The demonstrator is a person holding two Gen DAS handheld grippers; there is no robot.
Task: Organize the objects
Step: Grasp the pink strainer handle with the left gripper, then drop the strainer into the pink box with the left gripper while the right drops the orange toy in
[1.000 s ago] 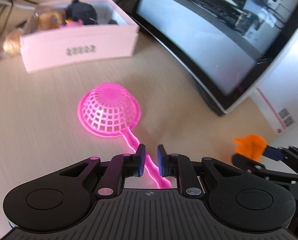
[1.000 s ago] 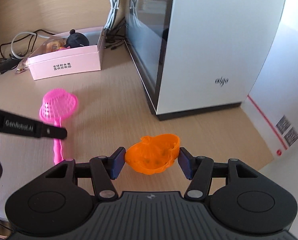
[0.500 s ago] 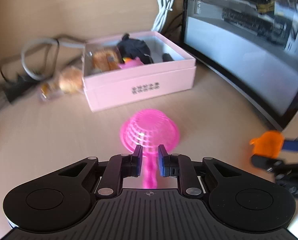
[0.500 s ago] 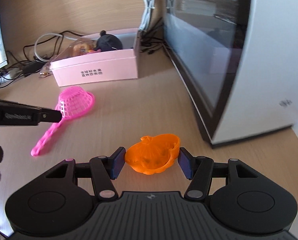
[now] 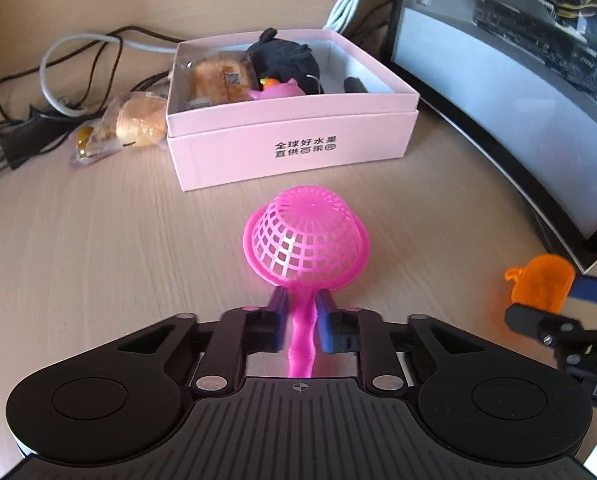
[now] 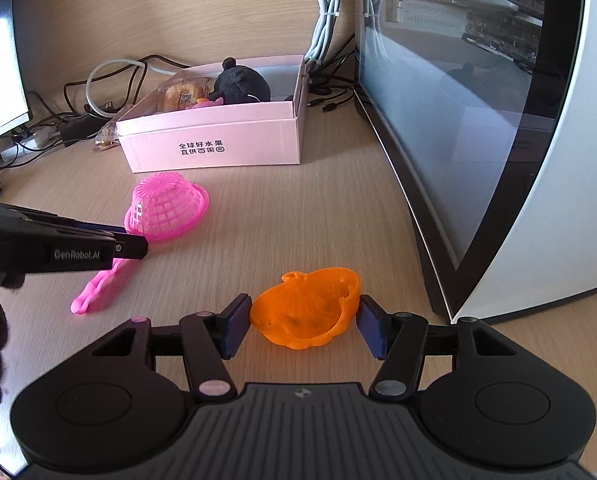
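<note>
So far you have the left gripper (image 5: 301, 320) clamped on the pink strainer (image 5: 306, 246) and the right gripper (image 6: 304, 330) clamped on the orange mould (image 6: 306, 310), both short of the part-filled pink box (image 5: 290, 140).

pink mesh strainer (image 5: 306, 246) dome-up, orange pumpkin-shaped cup (image 6: 306, 312) tilted, both before the pink box (image 5: 290, 148)

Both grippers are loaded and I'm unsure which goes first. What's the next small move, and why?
Probably carry the pink strainer forward over the pink box and release it there. The left gripper has its jaws shut on the handle, the box sits open straight ahead, and the right gripper with the orange mold is farther back.
</note>
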